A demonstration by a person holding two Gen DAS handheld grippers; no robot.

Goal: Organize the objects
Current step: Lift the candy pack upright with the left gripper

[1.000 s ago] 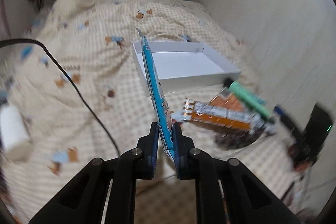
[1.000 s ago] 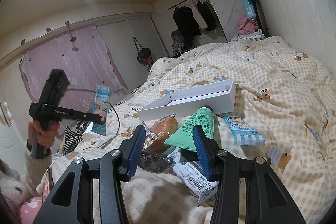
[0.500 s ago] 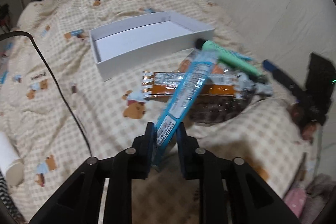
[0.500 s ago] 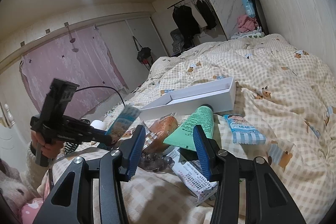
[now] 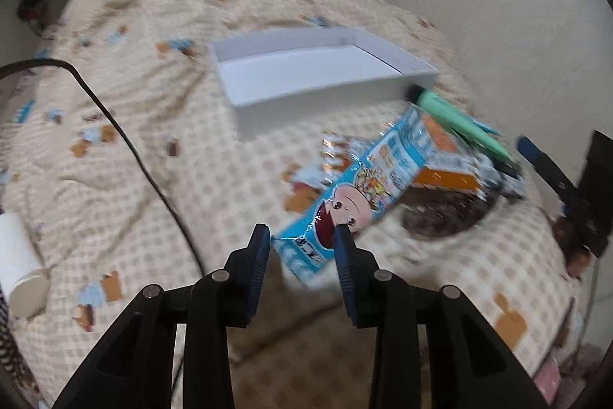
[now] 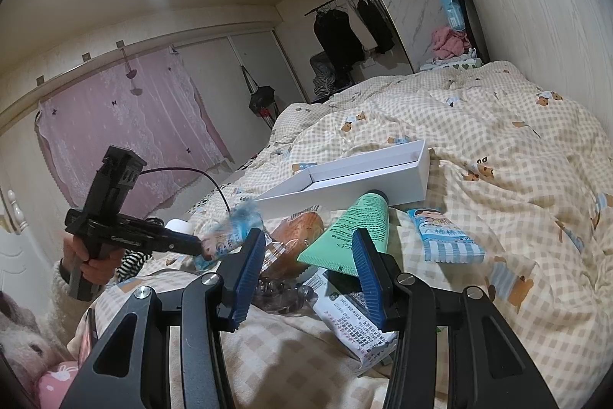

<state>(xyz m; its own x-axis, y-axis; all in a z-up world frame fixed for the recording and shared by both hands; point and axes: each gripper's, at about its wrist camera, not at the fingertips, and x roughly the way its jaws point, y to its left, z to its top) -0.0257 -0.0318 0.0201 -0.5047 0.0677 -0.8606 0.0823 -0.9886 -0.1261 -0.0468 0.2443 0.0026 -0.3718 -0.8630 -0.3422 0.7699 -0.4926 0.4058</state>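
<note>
left gripper (image 5: 302, 241) parted | blue snack packet (image 5: 360, 190) loose between fingers | right gripper (image 6: 308, 257) parted

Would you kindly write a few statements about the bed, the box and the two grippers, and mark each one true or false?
1. The white box has nothing inside it. True.
2. The left gripper is clamped tightly on the blue snack packet. False: its jaws stand apart, with the packet lying loose between them.
3. The green tube lies with its cap end against the box. True.
4. The right gripper holds the green tube. False: it is open and grips nothing; the tube lies on the bed beyond its fingers.
5. The quilt is plain white. False: it is checked beige with little bears.
</note>
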